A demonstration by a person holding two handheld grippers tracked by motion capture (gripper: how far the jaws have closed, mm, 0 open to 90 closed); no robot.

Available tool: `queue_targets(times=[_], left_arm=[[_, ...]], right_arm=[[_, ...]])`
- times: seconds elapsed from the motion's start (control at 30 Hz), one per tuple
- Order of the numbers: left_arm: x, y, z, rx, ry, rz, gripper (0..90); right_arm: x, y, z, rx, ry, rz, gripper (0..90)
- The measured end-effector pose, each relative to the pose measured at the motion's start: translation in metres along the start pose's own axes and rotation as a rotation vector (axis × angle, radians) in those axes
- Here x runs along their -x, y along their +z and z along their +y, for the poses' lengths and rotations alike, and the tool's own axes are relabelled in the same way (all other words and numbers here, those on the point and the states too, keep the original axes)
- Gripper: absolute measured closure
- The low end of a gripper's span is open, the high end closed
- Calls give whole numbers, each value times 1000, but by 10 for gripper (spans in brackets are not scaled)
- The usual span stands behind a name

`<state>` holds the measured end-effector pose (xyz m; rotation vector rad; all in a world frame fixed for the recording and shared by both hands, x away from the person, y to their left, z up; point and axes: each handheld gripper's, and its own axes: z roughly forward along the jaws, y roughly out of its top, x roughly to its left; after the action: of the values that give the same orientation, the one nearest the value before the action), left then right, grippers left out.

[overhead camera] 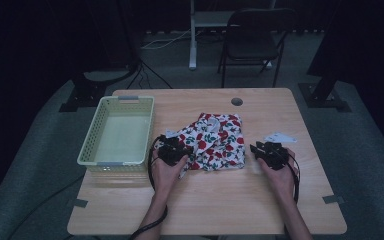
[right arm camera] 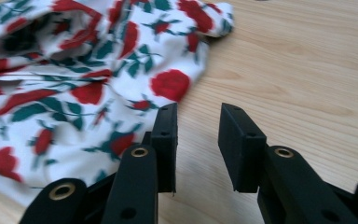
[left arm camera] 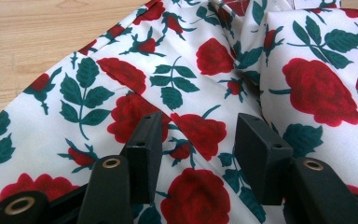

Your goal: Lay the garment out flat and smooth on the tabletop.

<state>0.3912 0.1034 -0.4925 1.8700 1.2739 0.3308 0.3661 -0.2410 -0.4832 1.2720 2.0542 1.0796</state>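
From above, the rose-print cloth [overhead camera: 212,141] lies crumpled mid-table, with the left gripper [overhead camera: 172,148] at its left edge and the right gripper [overhead camera: 266,150] just off its right edge, each held in a hand coming up from the near side. That view is too dark to show how the jaws stand. The left gripper view does: the left gripper [left arm camera: 199,140] has its jaws apart over the cloth [left arm camera: 168,93], fabric lying between and beneath them, the pads not pressing on it. The right gripper view shows the right gripper [right arm camera: 198,140] with a narrower gap, bare wood between the jaws and the cloth's [right arm camera: 74,84] hem just beside the left-hand jaw (whether that jaw touches it, I cannot tell).

Left of the left gripper, close by, stands a pale green basket [overhead camera: 91,145] at the table's [overhead camera: 230,205] left edge. Ahead and to the right of the right gripper lies a small white piece [overhead camera: 280,136]. Near both hands the wood is open, as it is beyond the cloth.
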Motion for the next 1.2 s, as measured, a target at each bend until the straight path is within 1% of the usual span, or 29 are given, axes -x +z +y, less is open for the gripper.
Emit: queue_targets(times=[0.03,0.07,0.1,0.23,0.27,0.3,0.37,0.43,0.53,0.57,0.63,0.83,0.97,1.1,1.17,1.2], left_arm=[[0,0,0,2,1,1,527],[0,0,0,2,1,1,527],[0,0,0,2,2,1,527],[-1,-1,-1,6,-1,-6,520],[-1,-1,-1,6,-1,-6,517],[-1,-1,-1,6,-1,-7,516],[-1,-1,-1,7,-3,-9,517],[-2,-1,-1,8,-7,-14,517],[-2,-1,-2,12,-10,-18,516],[-2,-1,-2,12,-10,-18,514],[-2,-1,-2,12,-8,-17,513],[-2,-1,-3,17,-10,-19,501],[-1,-1,-3,18,-11,-20,495],[0,-1,-4,20,5,-11,489],[0,-1,-4,20,2,-14,486],[0,-1,-4,21,-1,-17,485]], right_arm=[[-2,1,1,-1,-7,11,689],[-2,1,1,-1,-7,11,689],[-6,3,3,-8,-18,23,696],[-13,4,10,-5,-17,51,702],[-13,4,10,-5,-17,51,702],[-16,5,15,-4,-26,60,704],[-17,5,18,-3,-30,66,704],[-22,6,25,1,-36,83,709],[-26,8,31,-2,-29,105,716],[-26,8,31,-2,-29,105,716],[-29,11,35,-7,-22,125,720],[-36,21,39,-42,-36,130,744],[-38,28,39,-60,-27,140,753],[-40,34,41,-75,-23,148,753],[-40,36,42,-81,-16,153,752],[-40,37,43,-81,-4,163,751]])
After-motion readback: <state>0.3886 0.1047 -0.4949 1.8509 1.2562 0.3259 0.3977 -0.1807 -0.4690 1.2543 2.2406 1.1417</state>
